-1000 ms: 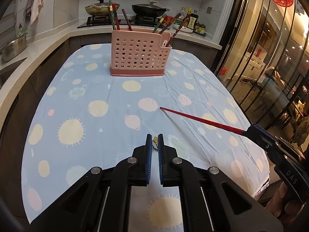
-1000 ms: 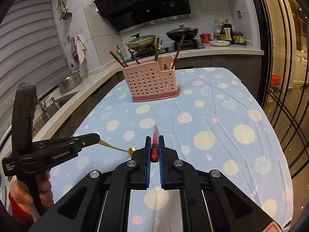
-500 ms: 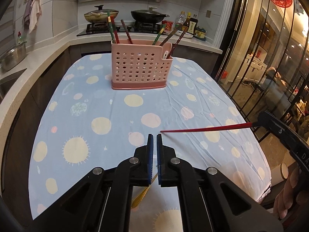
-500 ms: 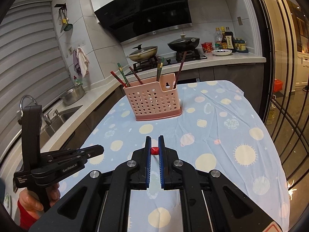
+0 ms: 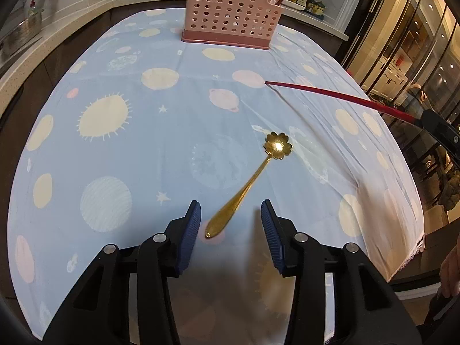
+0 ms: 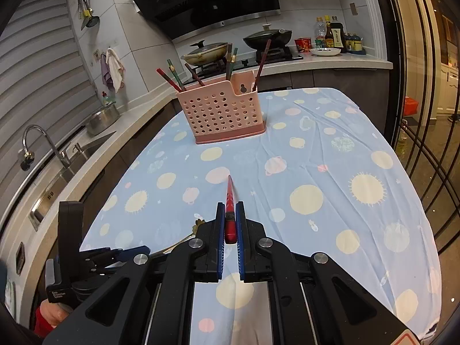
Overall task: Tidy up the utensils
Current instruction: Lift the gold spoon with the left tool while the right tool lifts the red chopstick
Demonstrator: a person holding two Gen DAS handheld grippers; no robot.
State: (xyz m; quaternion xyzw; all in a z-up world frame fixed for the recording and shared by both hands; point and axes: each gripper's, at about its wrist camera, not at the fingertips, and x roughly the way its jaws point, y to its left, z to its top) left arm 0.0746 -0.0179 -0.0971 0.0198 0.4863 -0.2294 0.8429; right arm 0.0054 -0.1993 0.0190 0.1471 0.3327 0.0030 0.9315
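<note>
While the left gripper [image 5: 230,215] fingers are opening, the gold spoon [image 5: 250,184] lies released on the surface; right gripper [image 6: 230,221] pinches a red chopstick [image 6: 230,198].

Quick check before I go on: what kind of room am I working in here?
A home kitchen, by the look of it: a range hood over lidded woks on a gas hob, a sink with a faucet along the counter, and sauce bottles by the wall.

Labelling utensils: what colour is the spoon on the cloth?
Gold spoon, with a flower-shaped bowl; clearest in the left wrist view.
</note>
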